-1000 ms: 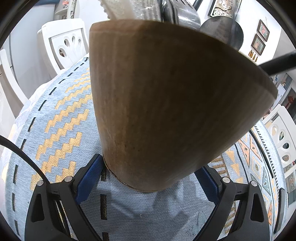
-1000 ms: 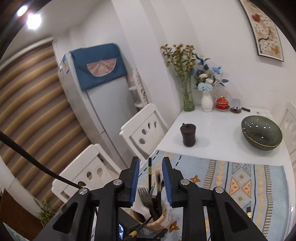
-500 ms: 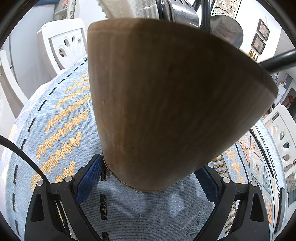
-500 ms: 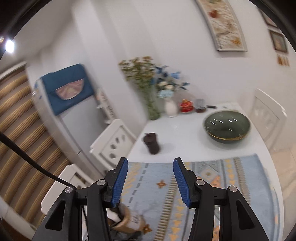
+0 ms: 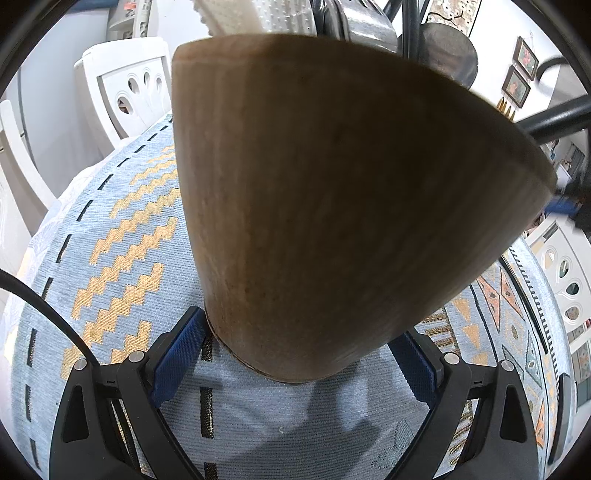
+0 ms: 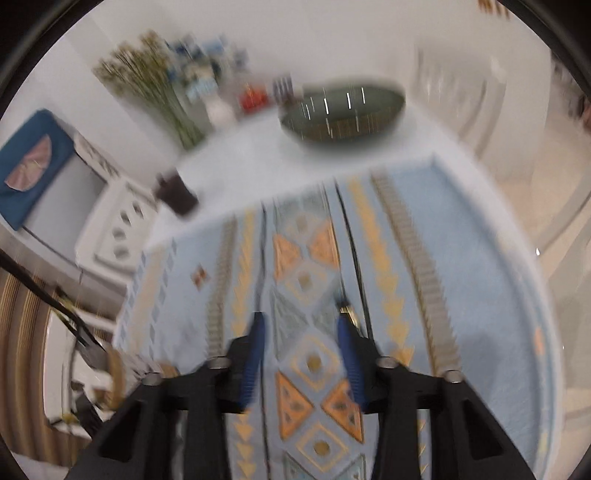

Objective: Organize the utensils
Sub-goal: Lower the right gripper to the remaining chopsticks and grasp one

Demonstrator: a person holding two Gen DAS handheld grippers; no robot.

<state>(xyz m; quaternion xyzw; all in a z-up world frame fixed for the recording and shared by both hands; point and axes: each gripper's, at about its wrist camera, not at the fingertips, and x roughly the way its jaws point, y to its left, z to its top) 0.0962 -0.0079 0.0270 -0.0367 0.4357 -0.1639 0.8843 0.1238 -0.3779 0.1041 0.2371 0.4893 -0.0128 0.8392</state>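
Right wrist view: right gripper (image 6: pixel 301 354), empty jaws closing, faces chopsticks (image 6: pixel 349 254) lying lengthwise ahead. Left gripper (image 5: pixel 295 354) clamps wooden holder (image 5: pixel 332 203)

Wooden holder (image 5: pixel 332 206) fills left gripper's (image 5: pixel 295 369) path.

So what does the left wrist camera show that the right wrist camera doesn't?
Only the left wrist view shows the left tool gripping the base of the wooden holder, with utensils sticking out of its top.

Only the right wrist view, which is blurred, shows the right tool, its jaws closing with nothing between them, over a chopstick lying on the cloth. It also shows the green bowl, dark jar and flowers behind.

Both show the blue patterned tablecloth and a white chair.
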